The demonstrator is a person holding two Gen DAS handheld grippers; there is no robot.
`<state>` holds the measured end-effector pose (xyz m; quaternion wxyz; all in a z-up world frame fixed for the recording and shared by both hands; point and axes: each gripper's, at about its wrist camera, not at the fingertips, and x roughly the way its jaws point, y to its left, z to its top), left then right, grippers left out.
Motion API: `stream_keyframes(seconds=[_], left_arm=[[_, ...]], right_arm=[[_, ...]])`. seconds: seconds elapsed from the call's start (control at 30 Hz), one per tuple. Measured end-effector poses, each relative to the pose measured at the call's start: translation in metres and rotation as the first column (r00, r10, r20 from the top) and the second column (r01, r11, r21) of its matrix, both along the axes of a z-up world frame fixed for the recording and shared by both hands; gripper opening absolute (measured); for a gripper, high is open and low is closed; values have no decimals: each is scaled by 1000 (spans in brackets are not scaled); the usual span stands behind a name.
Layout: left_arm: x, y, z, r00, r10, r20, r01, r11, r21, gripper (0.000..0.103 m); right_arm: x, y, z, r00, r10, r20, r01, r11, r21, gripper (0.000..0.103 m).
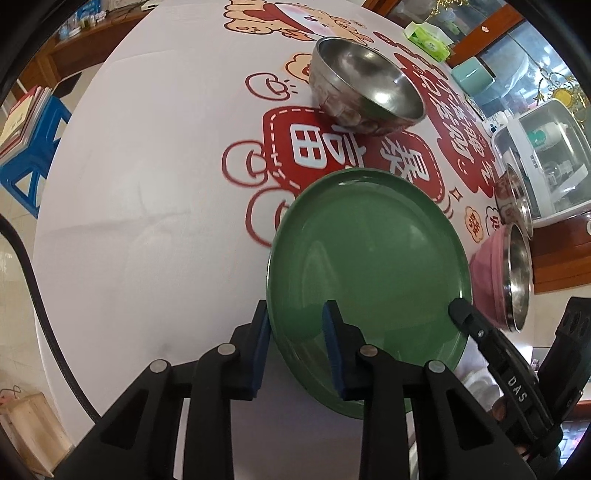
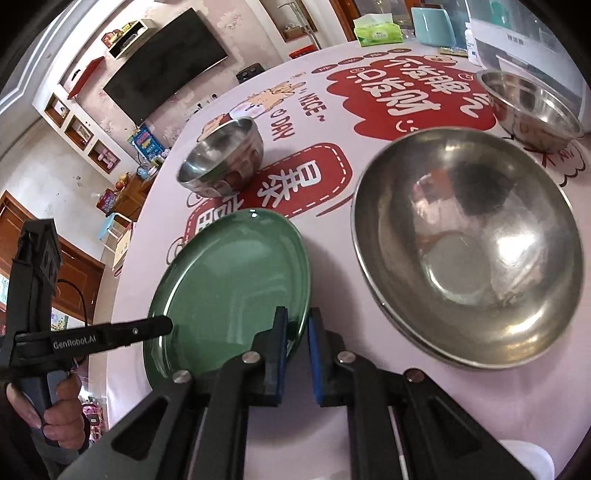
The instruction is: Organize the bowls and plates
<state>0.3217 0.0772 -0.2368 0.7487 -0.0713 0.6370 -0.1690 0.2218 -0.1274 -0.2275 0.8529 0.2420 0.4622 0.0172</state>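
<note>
A green plate (image 1: 369, 258) is held between both grippers over the table. My left gripper (image 1: 297, 321) has its fingers on either side of the plate's near left rim, gripping it. My right gripper (image 2: 297, 325) is closed on the plate's (image 2: 229, 280) right rim; its fingertip also shows in the left wrist view (image 1: 460, 310). A small steel bowl (image 1: 364, 86) stands beyond the plate; it also shows in the right wrist view (image 2: 221, 160). A large steel bowl (image 2: 465, 247) nested in a pink-sided one (image 1: 487, 280) stands to the right.
Another steel bowl (image 2: 528, 107) stands at the far right. A green tissue pack (image 2: 376, 31) and a teal box (image 2: 432, 26) sit at the table's far edge. The white tablecloth (image 1: 147, 184) has red printed patches. A blue stool (image 1: 29, 155) stands left of the table.
</note>
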Motion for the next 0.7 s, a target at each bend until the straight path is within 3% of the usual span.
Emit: stream_keyframes(seconds=[0.4,0.7], left_arm=[[-48,11,38,998,-43,54,43,999,-8,27],[-82,25,78,990,-59,130,66,996,-54,27]], right_arm=[[-38,8,39,997,-13,79,15,1000,-18,10],[-77,16,69,991,-24,134,30,998,-47,10]])
